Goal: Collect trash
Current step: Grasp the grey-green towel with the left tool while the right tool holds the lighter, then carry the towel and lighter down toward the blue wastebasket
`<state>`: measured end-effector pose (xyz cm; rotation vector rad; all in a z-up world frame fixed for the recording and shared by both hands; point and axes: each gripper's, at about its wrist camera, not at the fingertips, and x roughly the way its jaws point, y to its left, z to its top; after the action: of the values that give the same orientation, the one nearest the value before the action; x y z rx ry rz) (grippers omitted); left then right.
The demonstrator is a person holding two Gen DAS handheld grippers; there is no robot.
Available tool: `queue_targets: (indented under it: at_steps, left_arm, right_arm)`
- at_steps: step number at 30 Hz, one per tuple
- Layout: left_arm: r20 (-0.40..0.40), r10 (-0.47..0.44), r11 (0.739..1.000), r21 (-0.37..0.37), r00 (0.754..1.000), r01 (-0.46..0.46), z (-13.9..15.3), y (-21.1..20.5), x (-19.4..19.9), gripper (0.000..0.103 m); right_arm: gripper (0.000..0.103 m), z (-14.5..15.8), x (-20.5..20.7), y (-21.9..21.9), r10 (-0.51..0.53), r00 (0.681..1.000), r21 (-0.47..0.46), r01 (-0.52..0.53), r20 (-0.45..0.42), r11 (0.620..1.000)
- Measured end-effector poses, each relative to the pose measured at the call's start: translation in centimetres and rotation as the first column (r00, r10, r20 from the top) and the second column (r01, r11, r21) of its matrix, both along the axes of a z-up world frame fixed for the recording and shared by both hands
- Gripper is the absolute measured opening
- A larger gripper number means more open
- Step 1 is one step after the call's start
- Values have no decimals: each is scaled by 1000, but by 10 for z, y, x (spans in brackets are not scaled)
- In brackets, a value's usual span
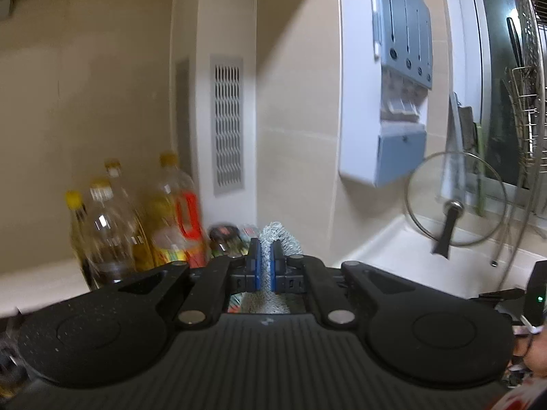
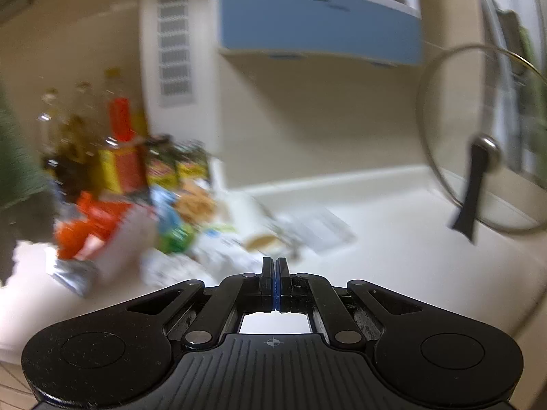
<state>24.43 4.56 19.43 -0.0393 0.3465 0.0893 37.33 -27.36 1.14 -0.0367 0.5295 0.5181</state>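
We're clamping a grey scouring pad (image 1: 281, 235) in the left gripper (image 1: 265, 253) right of the oil bottles (image 1: 136, 218), while the right gripper's (image 2: 275, 268) fingers are pressing together, empty, just before the wrapper pile (image 2: 177, 232).

Grey scouring pad (image 1: 281, 235), yellow-capped bottles (image 1: 112, 225), blue-fronted wall box (image 2: 319, 22)

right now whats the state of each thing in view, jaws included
left gripper: jaws shut on a grey fluffy cloth
right gripper: jaws shut, nothing between them
glass lid: upright, leaning at the wall
oil bottles: upright, capped
wrappers: loose heap on the counter
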Motion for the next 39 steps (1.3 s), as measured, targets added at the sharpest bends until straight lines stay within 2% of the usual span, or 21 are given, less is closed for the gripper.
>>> queue_targets:
  at_steps: [2, 5, 8, 9, 10, 12, 15, 19, 23, 27, 30, 33, 39]
  left_arm:
    - [-7, -30, 1000, -7, 1000, 30, -9, -4, -7, 4]
    - [-19, -59, 997, -41, 998, 59, -20, -8, -12, 4]
    - [-24, -90, 994, -69, 996, 89, -31, -12, -16, 4]
    - [-27, -98, 993, -76, 995, 96, -34, -13, -16, 4]
    - [-29, -107, 991, -89, 994, 104, -37, -15, -17, 4]
    - [-34, -126, 985, -120, 991, 121, -43, -16, -18, 4]
    - [-53, -161, 978, -144, 986, 152, -52, -22, -19, 4]
    - [-75, -209, 967, -167, 975, 195, -59, -33, -20, 4]
    - [-98, -241, 955, -199, 966, 218, -70, -47, -21, 4]
    - [-133, -251, 948, -236, 959, 215, -81, -62, -24, 4]
    - [-163, -247, 945, -258, 955, 200, -88, -72, -28, 4]
    - [-196, -235, 944, -278, 952, 176, -98, -81, -34, 4]
    - [-240, -219, 941, -309, 946, 140, -117, -92, -47, 4]
  right_arm:
    - [1, -6, -7, -11, -6, 1000, -1, 6, -27, 1000]
    - [1, -14, -24, -23, 17, 1000, -57, -19, -23, 998]
    - [4, -21, -38, -39, 2, 998, -89, -7, -58, 996]
    - [14, -23, -43, -45, -14, 997, -97, 7, -70, 995]
    - [35, -25, -48, -51, -24, 996, -100, 16, -83, 995]
    - [54, -28, -62, -61, -19, 995, -91, 9, -103, 996]
    - [54, -32, -79, -67, 71, 990, -158, -91, -125, 983]
    - [54, -39, -95, -71, 210, 968, -266, -241, -139, 933]
    - [54, -56, -91, -77, 266, 945, -308, -315, -191, 898]
    - [52, -63, -73, -89, 283, 927, -194, -334, -247, 922]
    - [26, -59, -63, -87, 302, 920, -182, -351, -251, 918]
    - [23, -55, -56, -85, 316, 911, -159, -365, -264, 918]
    - [23, -40, -58, -76, 321, 920, -68, -343, -227, 937]
